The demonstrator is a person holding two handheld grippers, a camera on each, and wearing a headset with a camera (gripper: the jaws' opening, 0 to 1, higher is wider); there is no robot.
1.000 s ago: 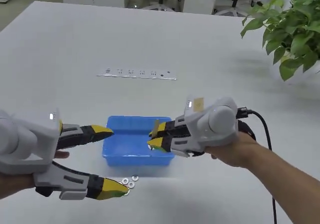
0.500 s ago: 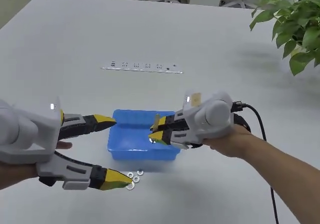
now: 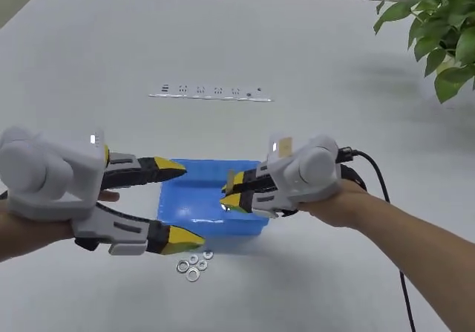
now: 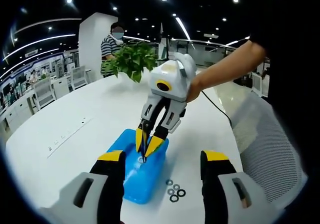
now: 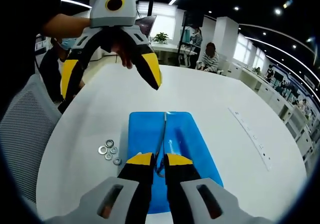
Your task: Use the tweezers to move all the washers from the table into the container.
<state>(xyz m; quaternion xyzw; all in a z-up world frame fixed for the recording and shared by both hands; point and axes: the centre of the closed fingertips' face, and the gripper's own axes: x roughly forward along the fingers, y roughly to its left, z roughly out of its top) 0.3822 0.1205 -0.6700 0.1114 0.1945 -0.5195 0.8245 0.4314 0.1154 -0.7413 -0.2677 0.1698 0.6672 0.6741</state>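
My right claw stays clamped on the tweezers, their tips down inside the container. I cannot tell whether they carry a washer. My left claw, jaws wide apart, has drifted in toward the container's left side. A cluster of washers lies on the surface just beside its front wall, so pickups remain.

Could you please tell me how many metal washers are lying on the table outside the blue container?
5: the small silver metal washers lie in one loose cluster on the white table, just beside the near wall of the blue plastic container. Others may be hidden inside it.
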